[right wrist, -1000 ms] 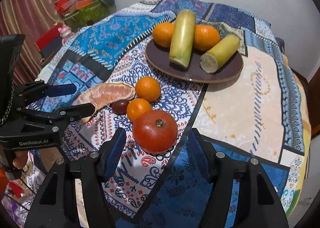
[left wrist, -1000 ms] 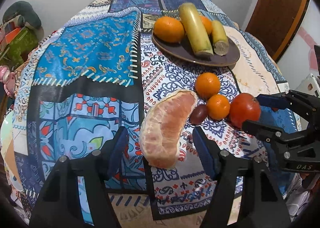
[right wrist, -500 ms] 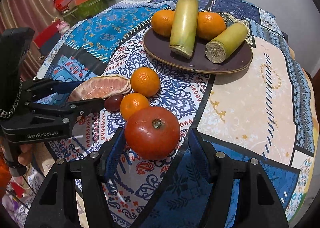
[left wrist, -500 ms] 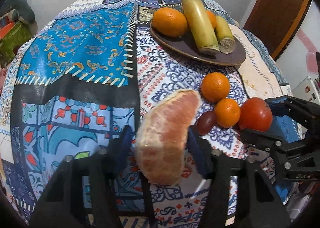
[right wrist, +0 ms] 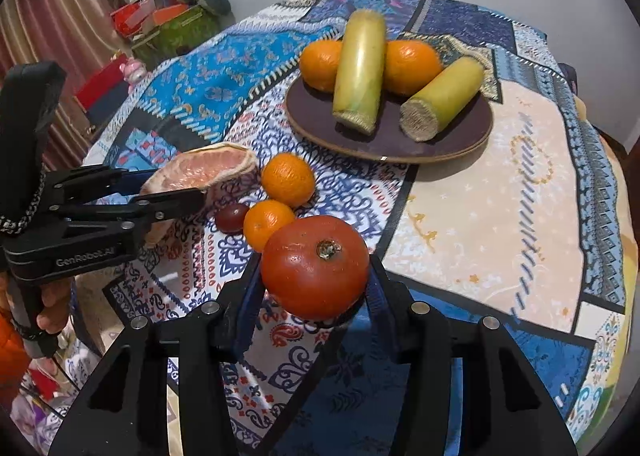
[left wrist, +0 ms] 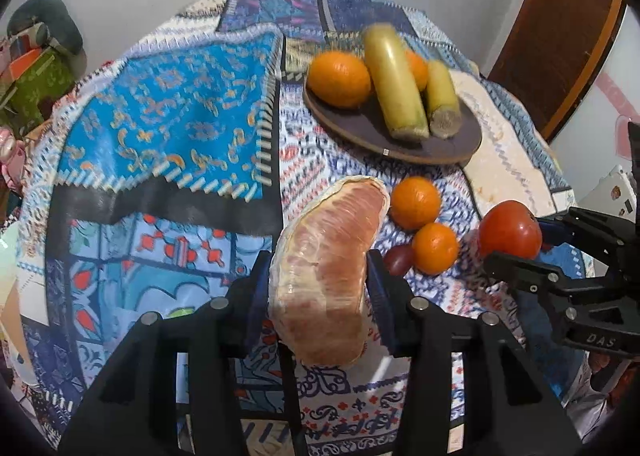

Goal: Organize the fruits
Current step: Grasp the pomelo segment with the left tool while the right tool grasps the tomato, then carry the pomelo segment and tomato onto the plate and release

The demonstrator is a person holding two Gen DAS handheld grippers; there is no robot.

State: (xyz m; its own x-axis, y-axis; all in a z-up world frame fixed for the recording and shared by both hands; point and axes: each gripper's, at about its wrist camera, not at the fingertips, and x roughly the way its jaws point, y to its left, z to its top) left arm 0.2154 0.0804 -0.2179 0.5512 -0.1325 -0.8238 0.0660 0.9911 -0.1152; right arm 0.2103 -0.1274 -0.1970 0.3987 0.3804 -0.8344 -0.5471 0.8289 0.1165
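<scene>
I've L gripper jaws just closed onto pomelo wedge, R gripper onto tomato; both clamped for transfer to plate, upper centre.

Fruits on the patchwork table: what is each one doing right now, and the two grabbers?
Left gripper: just closed on the peeled pink pomelo segment.
Right gripper: just closed on the round red tomato.
Two small oranges: loose on the tablecloth.
Dark grape: loose.
Brown plate: holding oranges, sugarcane pieces.
</scene>
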